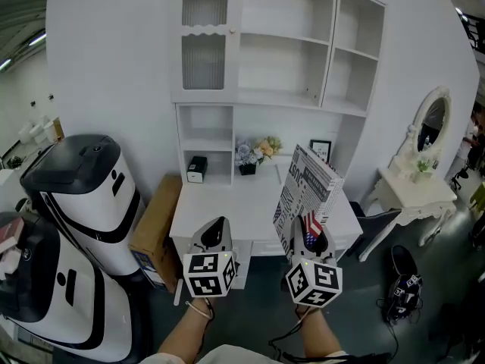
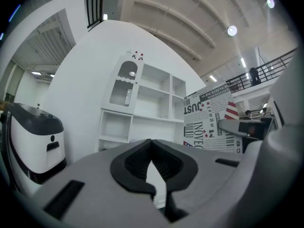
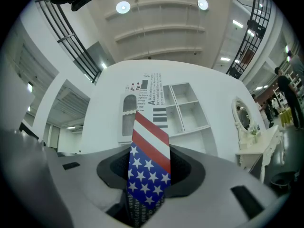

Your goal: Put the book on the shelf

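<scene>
— Background first: what stands beyond the fingers?

— White shelf unit [image 1: 280, 59] over a white desk [image 1: 227, 203], straight ahead of both pairs of fingertips and well apart from them. Beyond the left fingers, a small black-and-white box [image 1: 197, 169] sits in a cubby, with a bunch of flowers [image 1: 256, 152] beside it. A framed picture [image 1: 321, 150] stands past the right fingers, just above the book's top edge as I see it.

— Right gripper?

— Right gripper [image 1: 317, 233] is clamped on the book [image 1: 307, 188]. Its pads [image 3: 183, 170] press on either side of the stars-and-stripes edge, low on the book. The book rises out of the fingers nearly upright, slightly tilted, with its newsprint-lettered cover turned toward the other gripper. It is held in the air before the shelf unit and rests on no shelf.

— Left gripper?

— Left gripper [image 1: 219, 226] sits just beside the right one. Its fingers [image 2: 135, 164] meet at the tips, with nothing between them.

— Off to the sides?

— Left of the left fingers: a cardboard box [image 1: 155, 230] against the desk, then two white-and-black machines [image 1: 83, 188]. Right of the right fingers: a white dressing table [image 1: 409, 192] with an oval mirror [image 1: 432, 120].
</scene>
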{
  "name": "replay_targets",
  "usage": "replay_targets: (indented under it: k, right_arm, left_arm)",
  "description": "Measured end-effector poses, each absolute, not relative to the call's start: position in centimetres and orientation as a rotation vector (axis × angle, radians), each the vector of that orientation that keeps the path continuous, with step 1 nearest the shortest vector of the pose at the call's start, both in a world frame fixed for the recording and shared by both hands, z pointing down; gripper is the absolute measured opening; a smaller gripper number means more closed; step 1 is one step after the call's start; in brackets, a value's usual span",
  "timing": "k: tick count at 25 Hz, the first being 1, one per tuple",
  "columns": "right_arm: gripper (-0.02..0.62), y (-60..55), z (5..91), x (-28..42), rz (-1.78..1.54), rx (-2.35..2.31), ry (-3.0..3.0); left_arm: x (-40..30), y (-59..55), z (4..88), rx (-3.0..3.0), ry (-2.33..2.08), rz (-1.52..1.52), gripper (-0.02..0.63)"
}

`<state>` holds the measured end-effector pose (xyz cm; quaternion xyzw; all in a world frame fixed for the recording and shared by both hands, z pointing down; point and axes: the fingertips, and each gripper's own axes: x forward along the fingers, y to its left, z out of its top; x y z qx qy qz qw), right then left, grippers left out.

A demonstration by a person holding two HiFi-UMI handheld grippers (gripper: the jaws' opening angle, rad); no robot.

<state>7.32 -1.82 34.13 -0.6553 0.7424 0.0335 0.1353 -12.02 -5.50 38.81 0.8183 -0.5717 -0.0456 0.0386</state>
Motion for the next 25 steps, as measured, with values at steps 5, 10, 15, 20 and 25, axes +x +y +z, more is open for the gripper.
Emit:
replay_targets:
  k: [5,10,15,20,25]
  right_arm:
    - [0.17,-4.6,34.4,8.2,0.071,-1.876,2.165]
    - [0.17,-6.8,34.8,9.0,0.059,-1.866,2.175]
    - [0.17,-8.5,35.5,10.0,0.031,-1.871,2.162]
    - [0.17,-9.8,36.0,10.3,0.038,-1.897,2.166]
    - [0.17,-11.2,35.7,10.3,0.064,-1.9,2.169]
  left_arm:
    - [-11.4,-7.7,38.9,2.491,-1.783,-0.127,0.001]
    - [-10.6,-9.7,39.3,2.48,-1.797,-0.106,0.001]
    - [-9.9,-11.2,39.8,2.483,-1.8,-0.08,0.002]
    - [-9.6,-12.6,40.2,2.481,-1.794,-0.065,0.001]
    - [-9.6,-14.6,40.1,2.474,-1.78,-0.092,0.002]
